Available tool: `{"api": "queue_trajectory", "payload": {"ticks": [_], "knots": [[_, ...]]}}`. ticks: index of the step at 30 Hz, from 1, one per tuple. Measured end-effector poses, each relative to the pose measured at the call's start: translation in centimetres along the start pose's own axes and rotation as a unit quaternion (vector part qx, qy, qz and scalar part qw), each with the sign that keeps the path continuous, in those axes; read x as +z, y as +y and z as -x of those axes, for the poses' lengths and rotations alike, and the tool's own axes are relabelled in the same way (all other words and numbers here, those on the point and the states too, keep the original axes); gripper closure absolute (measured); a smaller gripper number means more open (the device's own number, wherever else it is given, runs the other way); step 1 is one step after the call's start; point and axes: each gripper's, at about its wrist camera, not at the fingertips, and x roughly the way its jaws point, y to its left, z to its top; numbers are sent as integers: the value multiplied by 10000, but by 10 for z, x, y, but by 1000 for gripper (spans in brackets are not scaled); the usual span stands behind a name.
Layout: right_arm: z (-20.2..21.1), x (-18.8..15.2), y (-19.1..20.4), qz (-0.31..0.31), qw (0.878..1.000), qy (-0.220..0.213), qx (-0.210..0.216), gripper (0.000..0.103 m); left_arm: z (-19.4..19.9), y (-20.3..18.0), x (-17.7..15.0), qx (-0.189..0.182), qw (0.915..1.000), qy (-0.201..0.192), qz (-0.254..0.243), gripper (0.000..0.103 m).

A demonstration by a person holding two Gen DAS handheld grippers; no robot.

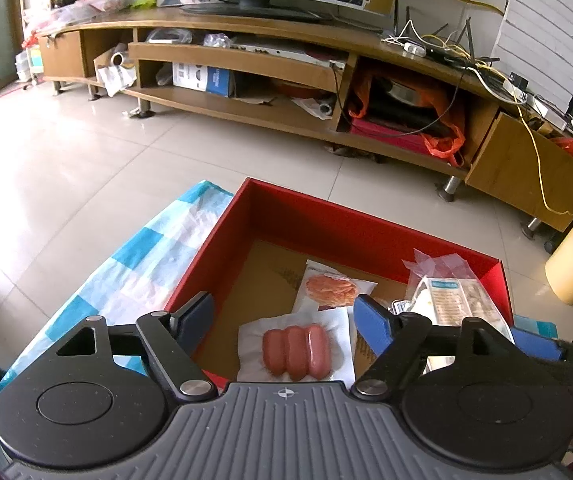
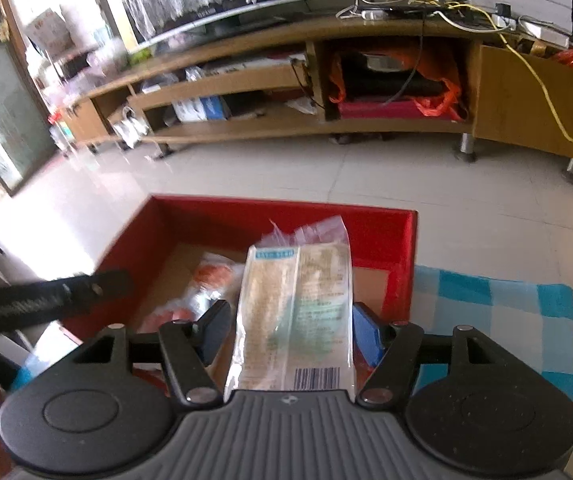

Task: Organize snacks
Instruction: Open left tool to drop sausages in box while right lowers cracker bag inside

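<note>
A: That red cardboard box [image 1: 366,220] has matt walls and a plain brown paper floor. At its six o'clock, the vacuum-sealed clear plastic sausage pack [image 1: 296,350] is glossy.

B: The crinkly clear plastic snack bag with the printed label [image 2: 298,312] shines too. The blue-and-white checked cloth [image 2: 498,312] at the box's three o'clock looks soft and matt.

A: At twelve o'clock, the long wooden TV cabinet [image 1: 246,60] has a smooth lacquered finish, and the pale floor tiles [image 1: 86,152] are glossy.

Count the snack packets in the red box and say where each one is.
3 visible: the sausage pack at the near edge, the orange-print packet behind it, and the clear bread packet between the right gripper fingers at the box's right. Others may be hidden underneath.
</note>
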Motion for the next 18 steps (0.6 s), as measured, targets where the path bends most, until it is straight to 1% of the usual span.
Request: {"api": "queue_trajectory", "payload": {"ticks": [3,5,8,13,15,18], "knots": [[0,2,-7,-309,9992,-21,263,37,-1,3,1,-40,9999,64,114,21],[-5,1,-4,-271,9995,-50,171,37,0,3,0,-68,9998,84,144,21],[-11,-1,4,-118,9999,-45,72,36,3,3,-1,-29,10000,32,46,21],[-9,3,5,-158,9997,-173,48,36,3,6,-2,-46,10000,48,53,20],[-7,3,6,-56,9997,-229,-81,36,4,7,-2,-23,9999,60,91,20],[-15,0,11,216,9989,-100,-394,36,7,9,-2,-72,9999,58,144,20]]}}
